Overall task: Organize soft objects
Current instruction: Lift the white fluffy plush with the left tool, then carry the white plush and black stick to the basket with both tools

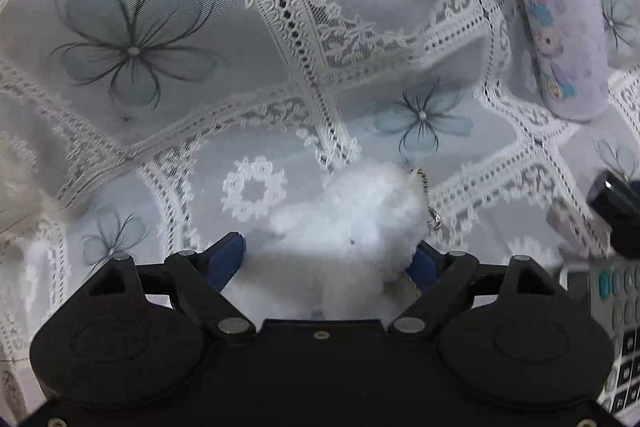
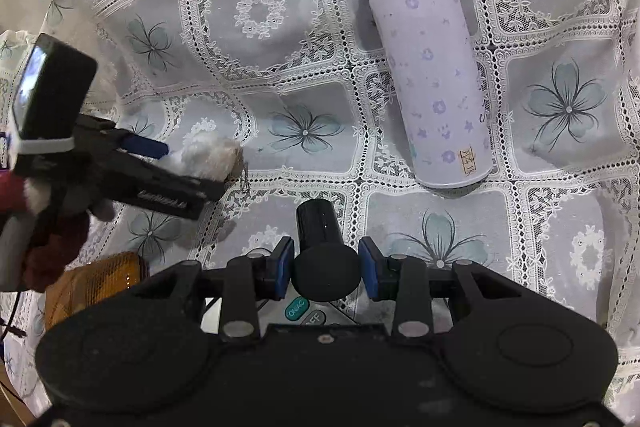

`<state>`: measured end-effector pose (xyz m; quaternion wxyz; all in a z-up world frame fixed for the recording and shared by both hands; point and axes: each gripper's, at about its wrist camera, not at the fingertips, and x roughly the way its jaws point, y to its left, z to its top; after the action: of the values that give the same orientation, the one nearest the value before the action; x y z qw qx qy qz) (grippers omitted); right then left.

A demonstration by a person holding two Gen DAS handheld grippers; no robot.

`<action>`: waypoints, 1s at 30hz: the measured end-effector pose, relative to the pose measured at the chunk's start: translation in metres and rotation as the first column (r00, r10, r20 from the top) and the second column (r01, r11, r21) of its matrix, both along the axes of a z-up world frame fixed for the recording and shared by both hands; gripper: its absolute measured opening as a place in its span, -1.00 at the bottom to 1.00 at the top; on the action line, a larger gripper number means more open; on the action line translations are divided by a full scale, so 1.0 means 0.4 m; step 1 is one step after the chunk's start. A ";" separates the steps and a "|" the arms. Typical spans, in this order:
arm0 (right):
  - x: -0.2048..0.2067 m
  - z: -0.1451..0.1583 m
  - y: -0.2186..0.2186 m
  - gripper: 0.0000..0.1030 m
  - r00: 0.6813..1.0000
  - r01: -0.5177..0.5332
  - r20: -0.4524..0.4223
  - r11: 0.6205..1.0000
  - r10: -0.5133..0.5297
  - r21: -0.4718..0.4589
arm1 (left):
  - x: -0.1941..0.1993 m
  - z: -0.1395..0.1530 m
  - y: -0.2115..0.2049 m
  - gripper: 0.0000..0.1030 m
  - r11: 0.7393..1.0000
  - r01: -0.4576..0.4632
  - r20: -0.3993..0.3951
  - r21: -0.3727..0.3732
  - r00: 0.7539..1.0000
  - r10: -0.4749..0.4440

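Plush toy point(image 1: 352, 223) lies on the lace-covered counter point(image 1: 168, 131) between the left gripper's point(image 1: 324, 263) wide fingers, apparently just released; right gripper point(image 2: 326, 269) holds a black cylinder point(image 2: 320, 247); next, back the left away.

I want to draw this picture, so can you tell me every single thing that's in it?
Fluffy toy: one, white, between the left gripper's fingers, on the cloth; a small bead chain hangs off it.
Bottle: one, pale purple with a darker purple lid, lying on its side at the far right of the cloth.
Black cylinder: one, black, between the right gripper's pads.
Calculator: one, grey with a green button, under the right gripper, mostly hidden.
Amber thing: one, orange-brown, near left; cannot tell what it is.
Tablecloth: one, white lace with blue-grey flowers, over everything.
Left gripper: black, blue pads, open around the toy.
Right gripper: black, blue pads, shut on the cylinder.
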<state>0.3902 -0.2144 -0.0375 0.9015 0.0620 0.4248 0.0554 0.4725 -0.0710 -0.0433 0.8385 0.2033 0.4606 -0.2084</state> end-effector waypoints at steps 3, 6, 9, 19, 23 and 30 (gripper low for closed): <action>0.001 -0.001 -0.001 -0.33 1.000 0.009 0.003 1.000 -0.009 -0.002 | 0.017 -0.010 -0.008 0.49 1.000 -0.005 0.000 -0.028 1.000 0.005; 0.003 -0.003 -0.002 -0.33 1.000 0.017 0.000 1.000 -0.017 0.002 | 0.026 -0.012 -0.008 0.21 0.997 -0.008 -0.003 -0.072 1.000 0.008; 0.003 -0.004 -0.002 -0.33 1.000 0.029 -0.003 1.000 -0.029 0.004 | 0.023 -0.010 -0.003 0.04 0.993 -0.015 -0.017 -0.117 1.000 0.013; -0.053 0.028 -0.016 -0.33 0.996 0.089 -0.001 0.996 -0.089 -0.002 | -0.056 0.074 0.056 0.03 0.970 -0.151 0.002 -0.192 0.988 0.154; -0.104 0.045 -0.013 -0.33 0.994 0.109 -0.006 0.994 -0.109 0.000 | -0.137 0.128 0.088 0.04 0.964 -0.167 0.008 -0.208 0.985 0.173; -0.237 0.064 0.014 -0.33 0.992 0.125 -0.020 0.992 -0.125 0.017 | -0.324 0.204 0.162 0.05 0.945 -0.210 -0.020 -0.252 0.977 0.212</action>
<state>0.2955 -0.2090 -0.0117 0.8985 0.0971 0.4280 0.0023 0.3430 -0.0062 0.0384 0.8766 0.0451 0.4464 -0.1737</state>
